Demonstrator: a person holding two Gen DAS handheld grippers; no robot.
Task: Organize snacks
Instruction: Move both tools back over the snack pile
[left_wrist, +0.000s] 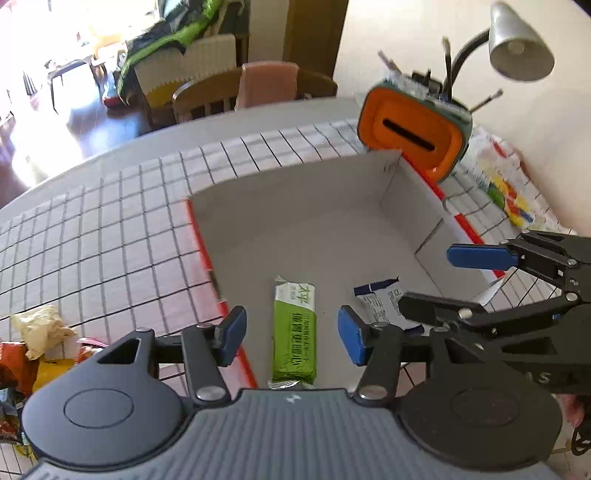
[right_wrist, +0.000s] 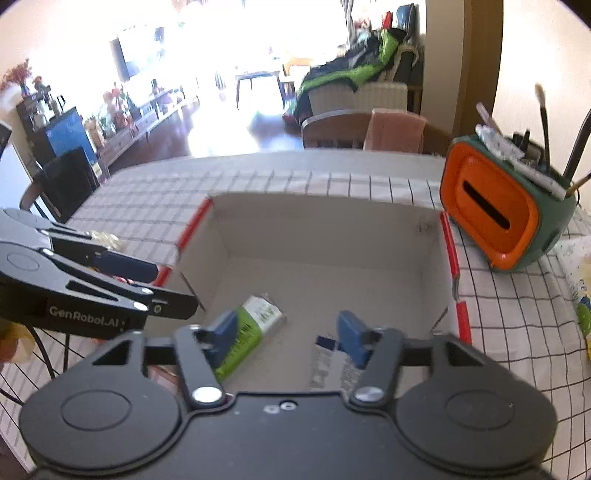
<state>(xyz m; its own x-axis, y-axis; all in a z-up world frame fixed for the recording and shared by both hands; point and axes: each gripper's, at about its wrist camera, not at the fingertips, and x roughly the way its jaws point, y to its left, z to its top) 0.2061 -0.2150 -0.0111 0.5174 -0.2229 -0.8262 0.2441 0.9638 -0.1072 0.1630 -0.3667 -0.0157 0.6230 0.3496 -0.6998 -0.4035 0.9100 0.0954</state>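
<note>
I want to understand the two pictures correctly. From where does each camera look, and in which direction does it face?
Left wrist: sits on the left gripper, looks down into the cardboard box; own open blue pads show, and the right gripper enters from the right.
Right wrist: sits on the right gripper, faces down into the same box; own open pads show, left gripper enters from the left.
Shared: box, green snack bar, blue-and-white packet, orange-fronted holder, checked tablecloth.

A home is indicated: a surface (right_wrist: 332, 177) covered by a checked cloth, wooden dining chairs (right_wrist: 336, 129) behind it, and a sunlit living room with a sideboard (right_wrist: 122, 125).
</note>
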